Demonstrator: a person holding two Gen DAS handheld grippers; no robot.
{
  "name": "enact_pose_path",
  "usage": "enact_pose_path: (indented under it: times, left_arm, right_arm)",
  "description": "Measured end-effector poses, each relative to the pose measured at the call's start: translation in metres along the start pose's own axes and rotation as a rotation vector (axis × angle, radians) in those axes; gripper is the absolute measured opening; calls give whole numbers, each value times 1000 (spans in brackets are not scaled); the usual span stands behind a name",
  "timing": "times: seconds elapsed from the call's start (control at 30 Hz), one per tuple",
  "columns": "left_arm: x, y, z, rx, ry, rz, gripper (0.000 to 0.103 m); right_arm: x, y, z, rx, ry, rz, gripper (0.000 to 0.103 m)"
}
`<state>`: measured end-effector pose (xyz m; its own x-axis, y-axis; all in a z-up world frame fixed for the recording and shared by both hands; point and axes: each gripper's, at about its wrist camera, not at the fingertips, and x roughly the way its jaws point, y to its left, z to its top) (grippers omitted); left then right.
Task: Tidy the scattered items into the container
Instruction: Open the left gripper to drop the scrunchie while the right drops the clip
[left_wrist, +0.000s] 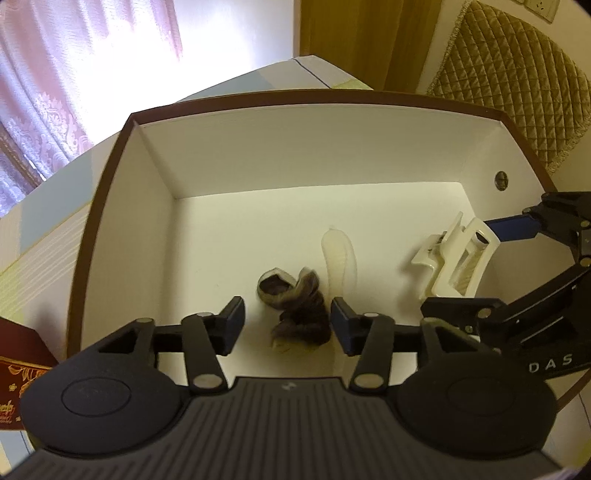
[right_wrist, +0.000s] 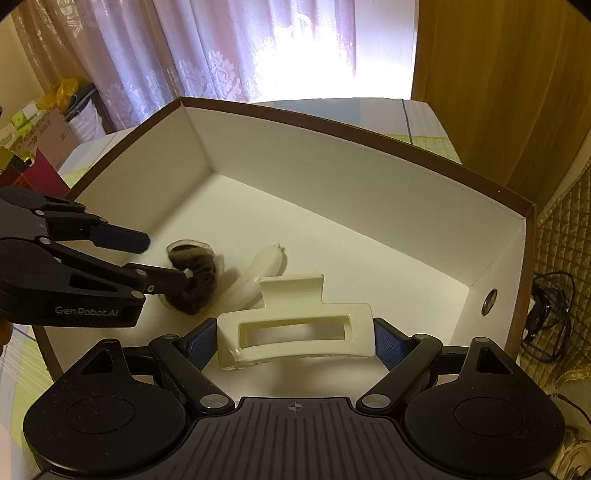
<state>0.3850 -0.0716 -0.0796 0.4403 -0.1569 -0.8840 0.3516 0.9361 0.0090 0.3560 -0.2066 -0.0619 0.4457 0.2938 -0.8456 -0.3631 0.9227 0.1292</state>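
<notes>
White card lines the brown-rimmed open box (right_wrist: 369, 192), and both grippers are down inside it. Our right gripper (right_wrist: 295, 341) is closed on the cream plastic claw hair clip (right_wrist: 295, 332), blue pads pressed against either end; we cannot tell whether the clip touches the floor yet. Our left gripper (left_wrist: 288, 325) stands spread, pads clear on both sides of the dark brown fuzzy hair tie (left_wrist: 299, 310), which lies loose on the box floor (apparently just let go). At about 1 o'clock from the tie, touching it or nearly so, lies a pale cream oblong hair clip (left_wrist: 340, 254); the claw clip sits at 3 o'clock of that.

We judge the step as depositing: tie placed, claw clip about to be. Next: spread the right jaws and lift straight up, clear of the box wall, and draw the left gripper out without dragging the tie.
</notes>
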Motion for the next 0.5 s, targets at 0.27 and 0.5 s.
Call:
enact_pose_path:
  times: [0.27,0.5]
  left_arm:
    - [-13,6,0,-28,-18,21,73]
    - [-31,7,-5,-32,-39,48,87]
  right_arm:
    - [-9,5,2,-27,-33,2,103]
    - [-28,15,-3,-50,-47,8,103]
